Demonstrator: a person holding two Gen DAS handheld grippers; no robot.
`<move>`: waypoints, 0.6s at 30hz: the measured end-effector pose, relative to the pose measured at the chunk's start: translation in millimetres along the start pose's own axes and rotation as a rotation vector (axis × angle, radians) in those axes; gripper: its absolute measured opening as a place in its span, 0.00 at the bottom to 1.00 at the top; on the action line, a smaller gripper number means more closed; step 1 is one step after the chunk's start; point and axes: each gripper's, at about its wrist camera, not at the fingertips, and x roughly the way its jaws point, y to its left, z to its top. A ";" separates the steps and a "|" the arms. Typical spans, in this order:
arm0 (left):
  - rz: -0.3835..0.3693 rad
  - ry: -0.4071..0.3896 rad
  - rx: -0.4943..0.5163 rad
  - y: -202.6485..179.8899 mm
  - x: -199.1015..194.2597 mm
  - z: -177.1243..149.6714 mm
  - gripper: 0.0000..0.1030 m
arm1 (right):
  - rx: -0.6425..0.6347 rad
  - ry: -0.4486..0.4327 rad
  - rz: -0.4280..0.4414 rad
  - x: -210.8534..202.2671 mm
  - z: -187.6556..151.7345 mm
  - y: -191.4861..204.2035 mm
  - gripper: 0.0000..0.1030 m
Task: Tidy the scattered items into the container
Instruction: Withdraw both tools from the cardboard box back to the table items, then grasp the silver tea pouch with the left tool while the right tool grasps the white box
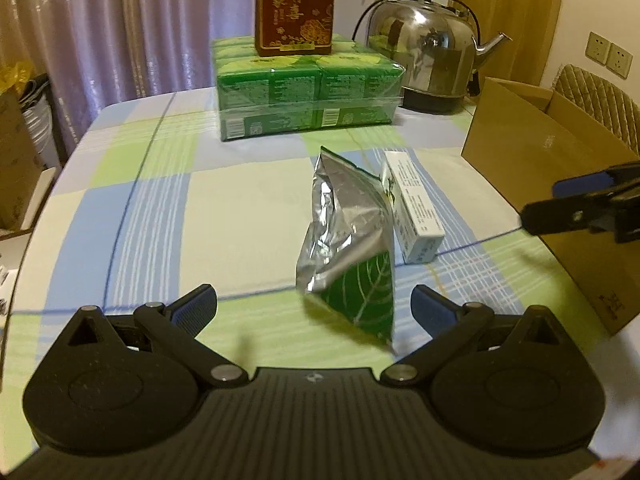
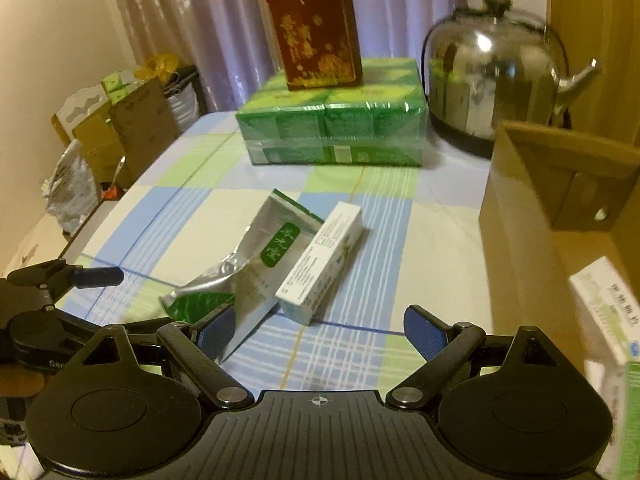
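From the left wrist view, the left claw [image 1: 314,310] hangs low over the surface [image 1: 240,200], its blue-padded fingers spread wide with nothing between them. Just ahead lies a crumpled silver foil pouch [image 1: 344,236] with a green leaf print at its near end, and touching its right side is a long white carton [image 1: 412,204] lying flat. At the right edge stands an open cardboard box [image 1: 532,160], and in front of it the right claw [image 1: 560,200] reaches in from the side; from here I cannot tell how its fingers stand. Farther back sit a shrink-wrapped green pack [image 1: 308,96] with a dark red box [image 1: 294,6] upright on top, and a steel kettle [image 1: 428,56] beside them. From the right wrist view, the right claw [image 2: 318,330] is likewise spread and empty, with the foil pouch [image 2: 248,264] and white carton [image 2: 320,260] lying side by side just beyond its fingers. The cardboard box [image 2: 520,216] rises at the right, and a white-and-green packet [image 2: 608,320] shows blurred at the right edge by it. The left claw [image 2: 96,276] enters at the left edge.
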 end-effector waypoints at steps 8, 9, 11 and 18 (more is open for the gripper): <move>-0.096 0.037 -0.018 11.0 42.0 20.2 0.98 | 0.081 0.054 0.029 46.7 15.4 -10.0 0.75; -0.107 0.040 -0.015 11.1 45.7 22.2 0.98 | 0.090 0.060 0.032 51.7 17.0 -11.2 0.74; -0.123 0.049 -0.020 11.8 53.0 25.5 0.97 | 0.095 0.072 0.038 61.7 20.2 -11.9 0.71; -0.161 0.077 -0.001 8.0 71.5 29.7 0.88 | 0.140 0.117 0.053 91.4 20.3 -16.7 0.56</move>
